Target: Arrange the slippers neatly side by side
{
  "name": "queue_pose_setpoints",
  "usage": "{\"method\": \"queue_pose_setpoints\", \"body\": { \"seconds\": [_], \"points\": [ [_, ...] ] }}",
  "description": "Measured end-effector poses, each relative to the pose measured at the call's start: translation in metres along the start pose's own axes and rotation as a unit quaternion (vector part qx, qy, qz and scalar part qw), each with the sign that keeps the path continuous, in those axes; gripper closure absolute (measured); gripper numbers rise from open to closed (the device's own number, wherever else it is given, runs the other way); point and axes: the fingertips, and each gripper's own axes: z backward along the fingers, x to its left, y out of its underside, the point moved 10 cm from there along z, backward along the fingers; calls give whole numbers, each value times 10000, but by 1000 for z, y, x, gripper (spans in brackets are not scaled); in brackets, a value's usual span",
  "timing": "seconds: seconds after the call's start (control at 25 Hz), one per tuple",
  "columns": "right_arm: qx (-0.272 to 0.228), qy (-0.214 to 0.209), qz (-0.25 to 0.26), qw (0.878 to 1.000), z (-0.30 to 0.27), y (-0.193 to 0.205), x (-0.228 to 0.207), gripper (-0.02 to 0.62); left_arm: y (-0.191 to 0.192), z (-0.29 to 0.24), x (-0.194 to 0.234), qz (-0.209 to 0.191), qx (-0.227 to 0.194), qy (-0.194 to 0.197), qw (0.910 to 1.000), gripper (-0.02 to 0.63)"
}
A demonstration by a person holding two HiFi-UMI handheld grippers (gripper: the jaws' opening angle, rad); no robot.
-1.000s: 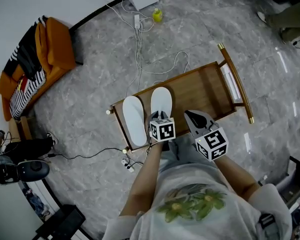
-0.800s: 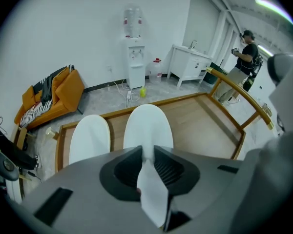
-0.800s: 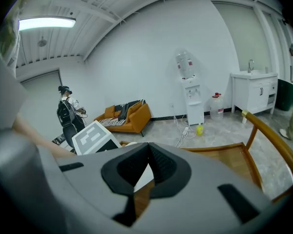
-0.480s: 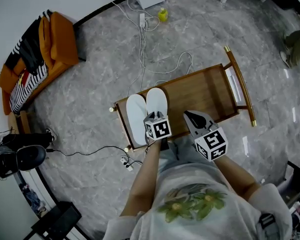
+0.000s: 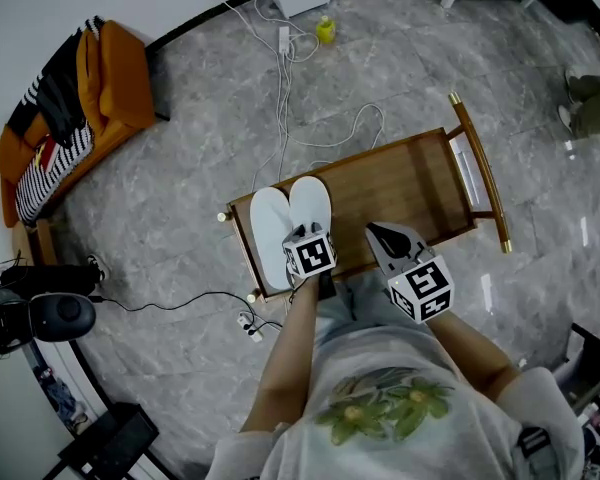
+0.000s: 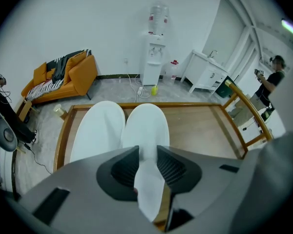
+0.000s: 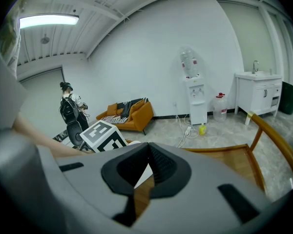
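Grippers first: left gripper sits at the near edge of the wooden bench, pointing steeply down, with the heel of the inner slipper between its jaws. The jaws have just been opening and the pads look slack on the heel, so I read it as let go, not clamped. Right gripper hovers over the bench's near edge, further toward its railed end, jaws together, nothing in them. Outer slipper lies at the bench's open end. The inner one is just beside it, long sides touching or nearly so, toes about level and pointing at the bench's far edge; the pair looks roughly done. Handling guess: white, thin, flat and soft, so light and floppy, and the toe would droop if one were lifted by the heel. Smooth wood should let them slide, so for any last squaring pinch the heel rim and drag rather than carry. Past the bench's far edge: cables on the floor, then a water dispenser; an orange sofa stands off the open end.
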Motion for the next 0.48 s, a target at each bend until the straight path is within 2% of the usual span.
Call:
{"method": "queue_pose_setpoints", "body": {
  "seconds": [0.16,0.36,0.48],
  "points": [
    [7,-8,22,10000,2,2,2,589,2,-3,1,4,-93,46,9999,471],
    [25,-32,51,10000,5,4,5,589,-1,4,-2,-277,-92,109,9995,422],
    [39,-76,64,9999,5,6,8,589,-3,10,-2,-370,-251,135,9989,407]
  ]
}}
